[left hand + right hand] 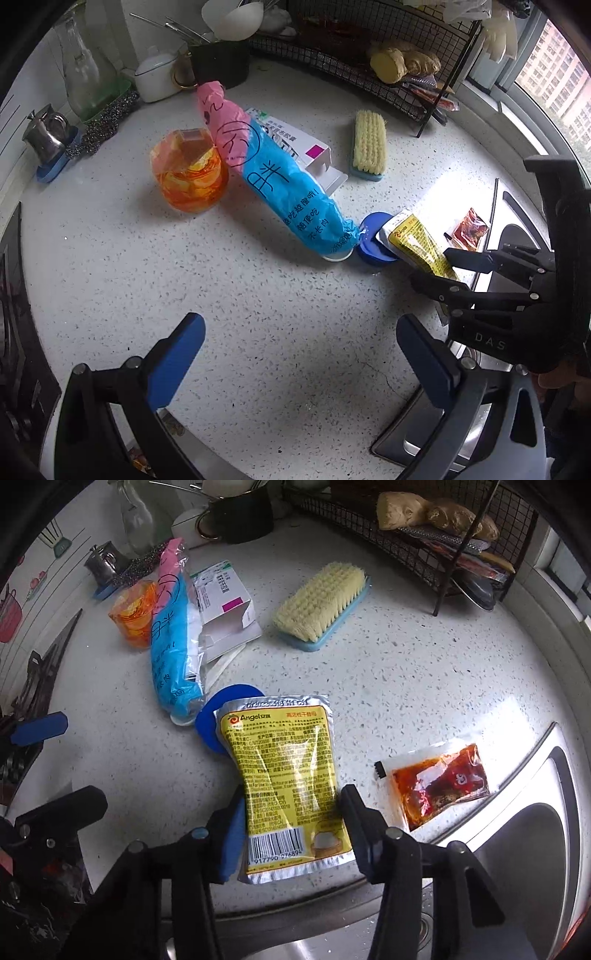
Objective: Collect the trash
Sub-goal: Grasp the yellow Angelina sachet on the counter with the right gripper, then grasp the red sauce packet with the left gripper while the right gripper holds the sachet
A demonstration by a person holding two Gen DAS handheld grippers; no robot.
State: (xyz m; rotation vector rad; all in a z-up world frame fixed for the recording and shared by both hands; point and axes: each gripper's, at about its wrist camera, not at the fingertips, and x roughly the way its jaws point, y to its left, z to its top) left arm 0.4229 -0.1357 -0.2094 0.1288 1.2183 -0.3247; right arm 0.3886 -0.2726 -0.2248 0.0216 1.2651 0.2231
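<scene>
A yellow and silver yeast packet [286, 775] lies on the speckled counter [406, 672], its top resting on a blue lid [210, 727]. My right gripper [291, 812] is shut on the packet's lower half, pads pressing both sides; the same grip shows in the left wrist view [441, 269] on the packet [417, 240]. A red sauce sachet [439, 782] lies just right of it. My left gripper [299, 328] hangs open over bare counter, nothing between its fingers. A blue and pink plastic wrapper [280, 184], an opened white box [314, 155] and an orange plastic cup [188, 170] lie further back.
A scrubbing brush [321, 605] lies at the back middle. A wire rack [424, 542] with ginger stands at the back right, jars and a utensil pot at the back left. The steel sink [535, 830] borders the counter at the right and front.
</scene>
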